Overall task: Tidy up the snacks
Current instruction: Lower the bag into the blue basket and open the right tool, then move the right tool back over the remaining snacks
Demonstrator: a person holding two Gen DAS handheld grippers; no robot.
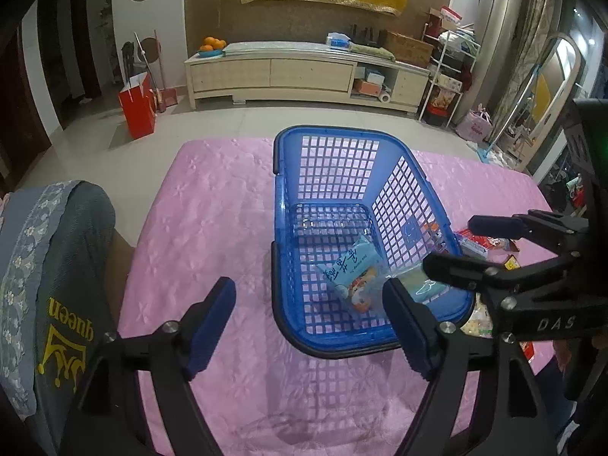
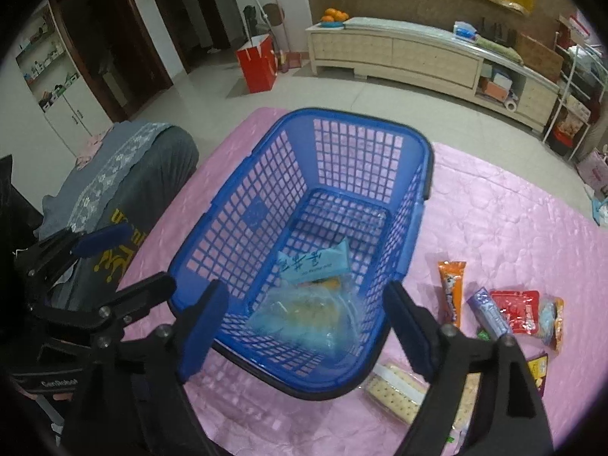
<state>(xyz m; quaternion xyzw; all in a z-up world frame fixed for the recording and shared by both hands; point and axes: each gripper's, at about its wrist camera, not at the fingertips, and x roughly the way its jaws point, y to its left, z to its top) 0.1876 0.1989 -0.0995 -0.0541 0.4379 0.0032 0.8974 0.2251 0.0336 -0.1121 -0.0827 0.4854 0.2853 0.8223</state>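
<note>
A blue plastic basket (image 1: 288,266) (image 2: 243,235) stands on the pink quilted table. Inside lie a light blue snack packet (image 1: 351,266) (image 2: 317,262) and a clear bag of snacks (image 2: 304,315). My left gripper (image 1: 307,315) is open and empty, at the basket's near rim. My right gripper (image 2: 307,323) is open and empty, above the basket's near end; it also shows in the left wrist view (image 1: 459,243) at the basket's right side. Right of the basket lie an orange stick packet (image 2: 451,288), a purple packet (image 2: 488,313), a red packet (image 2: 516,309) and a cracker pack (image 2: 395,389).
A grey cushion with yellow print (image 1: 57,288) (image 2: 125,186) lies at the table's left edge. Beyond the table is tiled floor with a red paper bag (image 1: 138,104) and a long low cabinet (image 1: 304,72).
</note>
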